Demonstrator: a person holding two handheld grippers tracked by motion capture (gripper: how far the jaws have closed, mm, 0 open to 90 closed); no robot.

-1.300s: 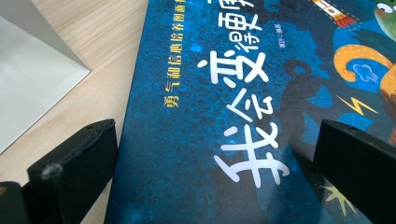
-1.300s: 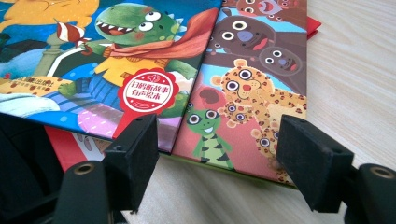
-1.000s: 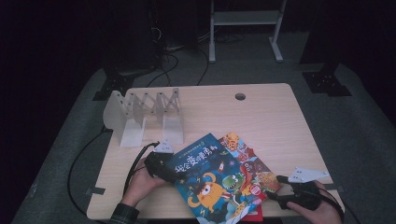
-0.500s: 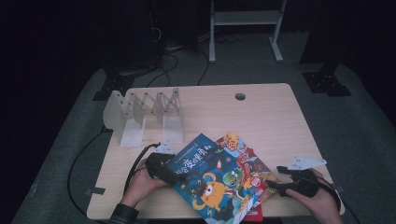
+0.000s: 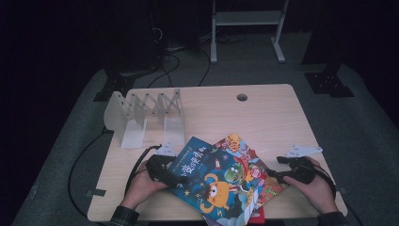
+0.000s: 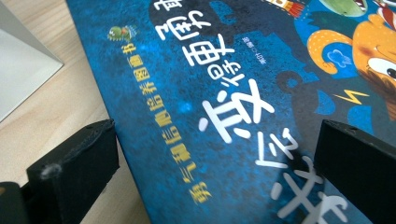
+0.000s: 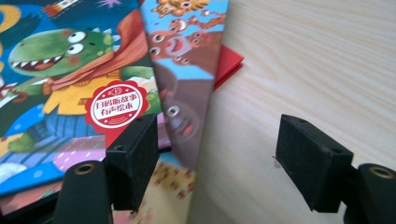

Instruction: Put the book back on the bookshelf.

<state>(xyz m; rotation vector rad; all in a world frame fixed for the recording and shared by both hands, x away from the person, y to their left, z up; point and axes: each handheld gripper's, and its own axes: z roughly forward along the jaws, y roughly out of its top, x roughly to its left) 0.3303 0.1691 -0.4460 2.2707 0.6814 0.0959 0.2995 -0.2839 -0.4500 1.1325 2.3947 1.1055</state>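
Observation:
A blue picture book [image 5: 207, 174] with an orange monster lies on top of a loose pile near the table's front edge. Under it are a green-dinosaur book [image 5: 242, 162] and a red one [image 5: 256, 217]. My left gripper [image 5: 179, 180] sits at the blue book's [image 6: 224, 93] left edge. It is open [image 6: 212, 163], one jaw over the wood and one over the cover. My right gripper [image 5: 275, 174] is at the pile's right edge. It is open [image 7: 219, 158], its left jaw by the dinosaur book [image 7: 70, 70] and its right jaw over bare table. The red book's corner [image 7: 229, 65] pokes out beyond.
A white accordion book rack [image 5: 141, 113] stands at the table's back left, and its base [image 6: 18, 70] is near my left gripper. A cable hole [image 5: 242, 97] marks the wooden table [image 5: 263, 117] at the back. A white paper tag [image 5: 303, 150] lies by my right hand.
My right gripper has moved away from the table's front edge, along the pile's right side. The blue book's far corner has shifted slightly left. My left hand has stayed put.

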